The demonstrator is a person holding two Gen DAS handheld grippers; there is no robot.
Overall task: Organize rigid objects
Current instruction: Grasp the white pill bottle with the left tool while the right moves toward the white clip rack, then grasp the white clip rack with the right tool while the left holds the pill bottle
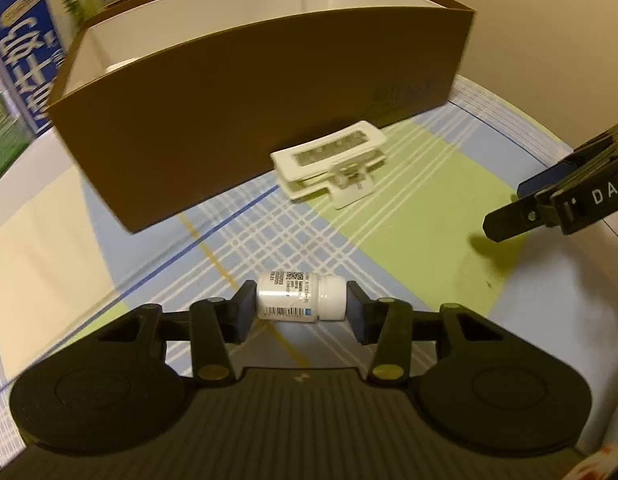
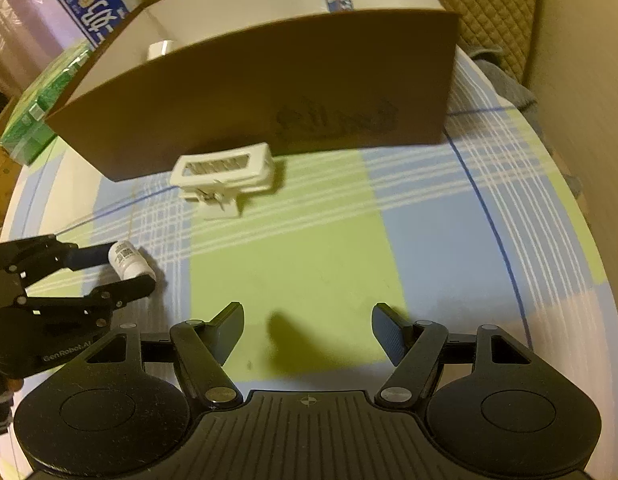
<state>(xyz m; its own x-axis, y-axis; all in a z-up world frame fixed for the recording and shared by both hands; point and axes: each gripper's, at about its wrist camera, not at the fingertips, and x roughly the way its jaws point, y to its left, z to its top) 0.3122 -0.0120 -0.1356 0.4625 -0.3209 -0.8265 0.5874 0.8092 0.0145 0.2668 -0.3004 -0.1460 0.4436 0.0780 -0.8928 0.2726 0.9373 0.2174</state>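
A: On the left, the left gripper (image 1: 301,304) was brought down over the small white bottle (image 1: 301,297), which lay on its side on the plaid tablecloth (image 1: 409,240). The bottle was bracketed end to end, base at one pad and cap at the other. Both pads were seen against its ends, so it was judged as grasped, though only lightly as yet.

B: Why lengthwise?

A: A lying bottle would probably have rolled if pinched across; caught by its flat ends, it was likelier to stay put.

B: And toward the middle?

A: The white clip (image 1: 333,168) was left flat on the cloth, just beside the near wall of the brown box (image 1: 249,92). The box was open-topped, and one white item (image 2: 161,49) was glimpsed inside near the left end, so the box was taken as the destination.

B: The right side?

A: The right gripper (image 2: 307,334) was held unclenched above bare cloth, nothing between its fingers. It was presumably kept ready for the clip, well clear of the left one's work.
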